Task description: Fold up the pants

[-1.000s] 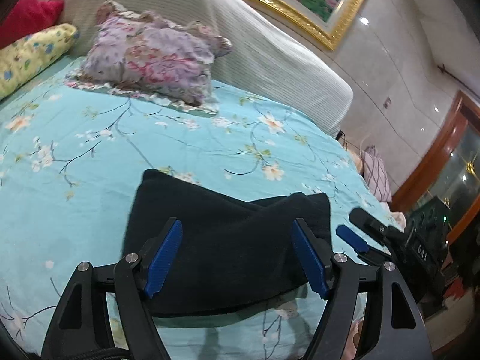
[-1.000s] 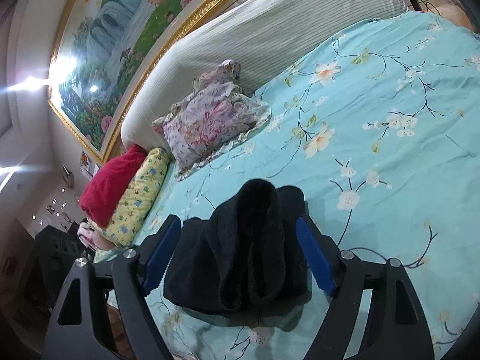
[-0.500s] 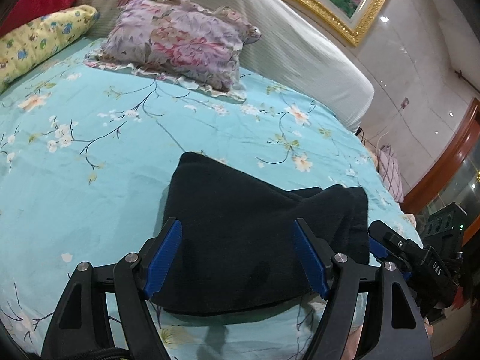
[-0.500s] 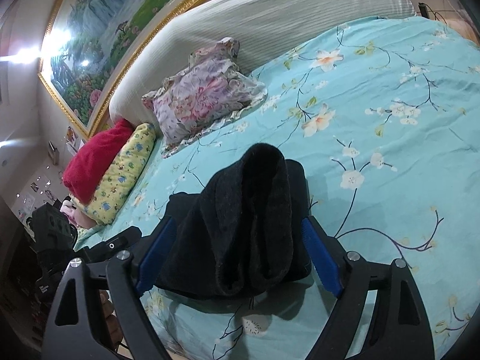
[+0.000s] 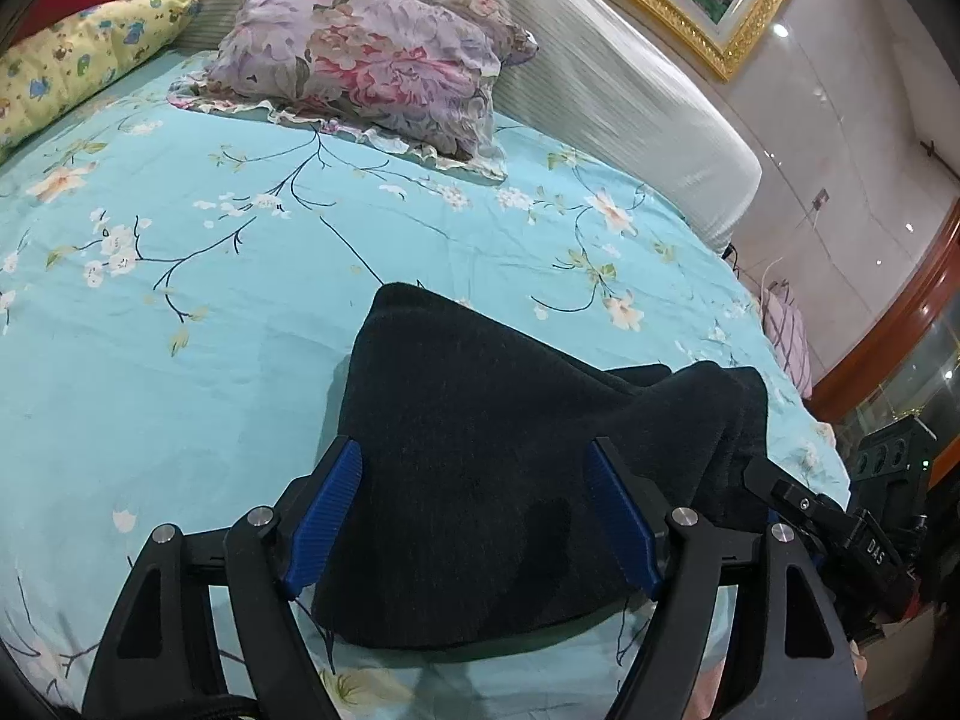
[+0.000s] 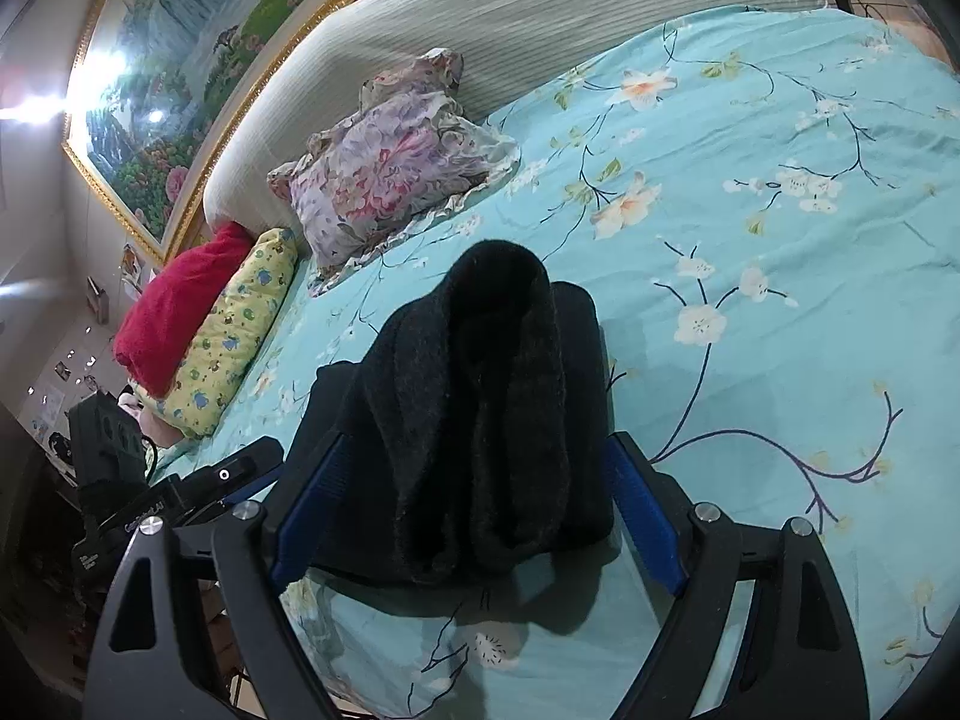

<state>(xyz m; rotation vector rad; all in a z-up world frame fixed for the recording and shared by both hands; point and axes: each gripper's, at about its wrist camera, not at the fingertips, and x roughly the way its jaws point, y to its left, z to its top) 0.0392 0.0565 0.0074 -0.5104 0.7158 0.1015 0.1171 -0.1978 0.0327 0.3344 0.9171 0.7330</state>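
Note:
The black pants point(image 5: 510, 456) lie folded in a thick bundle on the turquoise floral bedsheet point(image 5: 180, 312), near the bed's front edge. My left gripper point(image 5: 474, 516) is open, its blue pads on either side of the bundle's near edge. My right gripper point(image 6: 474, 516) is open too and straddles the bundle's end point(image 6: 486, 408), where the stacked layers show. Each gripper shows at the edge of the other's view: the right one at lower right in the left wrist view point(image 5: 840, 534), the left one at lower left in the right wrist view point(image 6: 192, 492). Neither pinches the cloth.
A floral pillow point(image 5: 372, 60) leans on the white striped headboard point(image 5: 600, 90). A yellow pillow point(image 5: 78, 60) and a red one point(image 6: 180, 300) lie to the side. A gold-framed painting point(image 6: 180, 60) hangs above. A black device point(image 6: 102, 438) stands beside the bed.
Both grippers have moved forward over the pants, so the bundle now fills the gap between each pair of open fingers. The pants have stayed in place.

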